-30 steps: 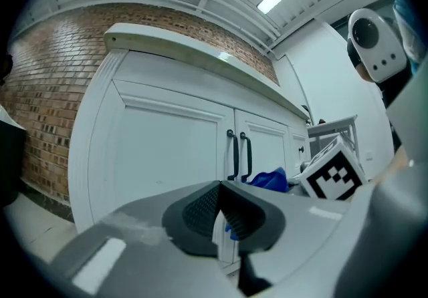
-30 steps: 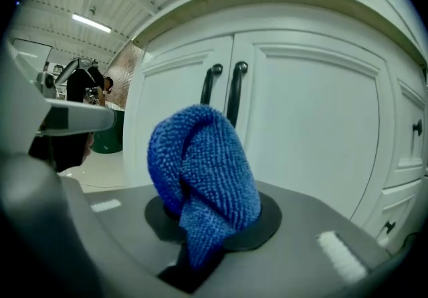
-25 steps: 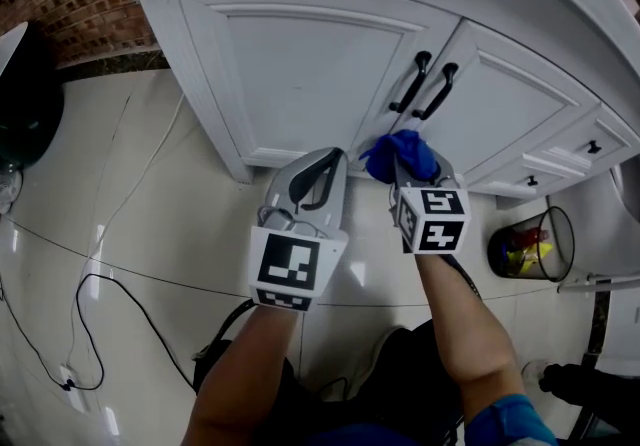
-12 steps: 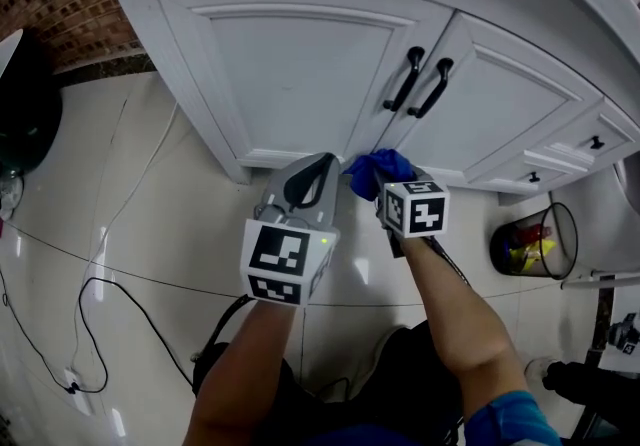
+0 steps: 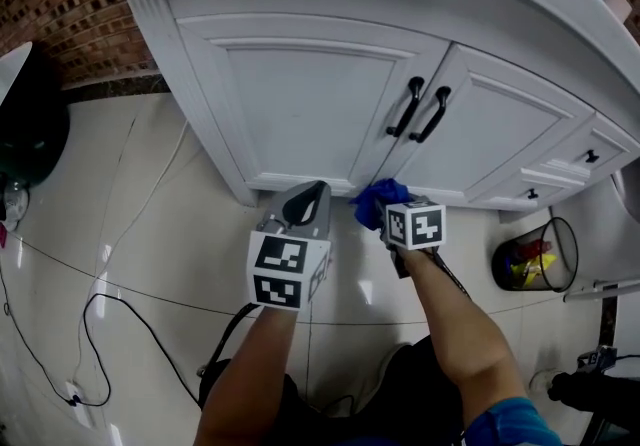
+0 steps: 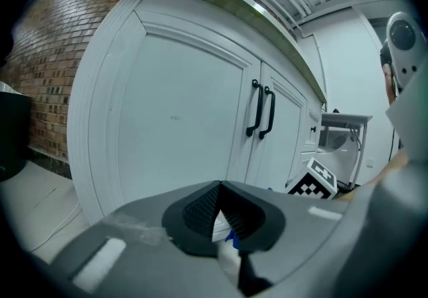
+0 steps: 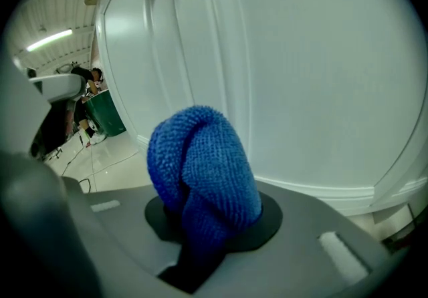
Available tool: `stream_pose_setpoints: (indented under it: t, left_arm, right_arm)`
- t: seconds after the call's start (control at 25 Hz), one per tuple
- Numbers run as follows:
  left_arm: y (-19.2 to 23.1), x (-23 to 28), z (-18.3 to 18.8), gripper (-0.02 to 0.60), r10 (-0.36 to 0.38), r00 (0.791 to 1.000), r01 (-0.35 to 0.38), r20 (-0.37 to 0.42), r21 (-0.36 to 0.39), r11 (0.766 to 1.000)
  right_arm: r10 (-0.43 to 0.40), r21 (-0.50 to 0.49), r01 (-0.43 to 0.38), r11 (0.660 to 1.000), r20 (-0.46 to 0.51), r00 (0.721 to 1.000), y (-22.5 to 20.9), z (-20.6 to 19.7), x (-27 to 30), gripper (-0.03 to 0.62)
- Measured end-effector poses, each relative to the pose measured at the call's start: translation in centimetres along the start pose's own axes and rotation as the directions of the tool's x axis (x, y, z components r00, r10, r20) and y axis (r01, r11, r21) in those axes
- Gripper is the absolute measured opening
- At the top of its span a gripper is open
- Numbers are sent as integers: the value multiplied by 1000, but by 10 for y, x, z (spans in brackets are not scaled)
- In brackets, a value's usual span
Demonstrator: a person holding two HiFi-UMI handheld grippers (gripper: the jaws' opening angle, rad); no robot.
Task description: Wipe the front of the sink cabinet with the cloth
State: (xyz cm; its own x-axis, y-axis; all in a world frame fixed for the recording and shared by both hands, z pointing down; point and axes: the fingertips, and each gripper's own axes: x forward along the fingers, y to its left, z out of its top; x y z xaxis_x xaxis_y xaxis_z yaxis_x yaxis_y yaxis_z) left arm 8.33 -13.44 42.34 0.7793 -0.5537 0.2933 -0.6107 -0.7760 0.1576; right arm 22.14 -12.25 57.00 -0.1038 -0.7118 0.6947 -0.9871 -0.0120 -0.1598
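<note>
The white sink cabinet (image 5: 300,104) has two doors with black handles (image 5: 418,110) at the middle seam. My right gripper (image 5: 392,210) is shut on a bunched blue cloth (image 5: 377,198), which sits at the bottom rail just below the seam. In the right gripper view the blue cloth (image 7: 200,170) bulges out of the jaws, close to the white door panel (image 7: 307,69). My left gripper (image 5: 305,204) hangs beside it to the left, low in front of the left door. The left gripper (image 6: 219,191) is shut on nothing, its dark pads meeting at the tips.
A wire waste basket (image 5: 535,254) with yellow rubbish stands on the floor at the right, under small drawers (image 5: 590,156). A black cable (image 5: 95,319) loops over the glossy tiles at the left. A dark rounded object (image 5: 30,124) sits by the brick wall (image 5: 80,24).
The right gripper with the cloth has slid down and a little left, from under the handles to the cabinet's bottom rail. The left gripper has drawn back with it.
</note>
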Motion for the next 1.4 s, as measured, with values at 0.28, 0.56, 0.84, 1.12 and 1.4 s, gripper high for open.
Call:
stream_pose_setpoints:
  t: [0.28, 0.56, 0.84, 1.12, 1.4]
  left_arm:
    - [-10, -31, 75, 2, 4, 970, -41, 243, 148, 988]
    - [-31, -74, 114, 2, -17, 925, -104, 381, 294, 950]
    - [-4, -92, 113, 2, 31, 911, -158, 412, 279, 947]
    - [21, -97, 114, 2, 84, 902, -180, 423, 193, 965]
    - [30, -91, 108, 2, 98, 906, -175, 412, 154, 972]
  right_arm:
    - [129, -290, -18, 957, 368, 921, 91, 109, -117, 75]
    - [115, -289, 269, 919, 847, 519, 127, 236, -275, 75]
    - [76, -225, 293, 929, 893, 444, 119, 291, -291, 63]
    - [32, -250, 334, 909, 840, 542, 121, 277, -258, 63]
    - [-33, -274, 381, 883, 774, 632, 128, 233, -212, 64]
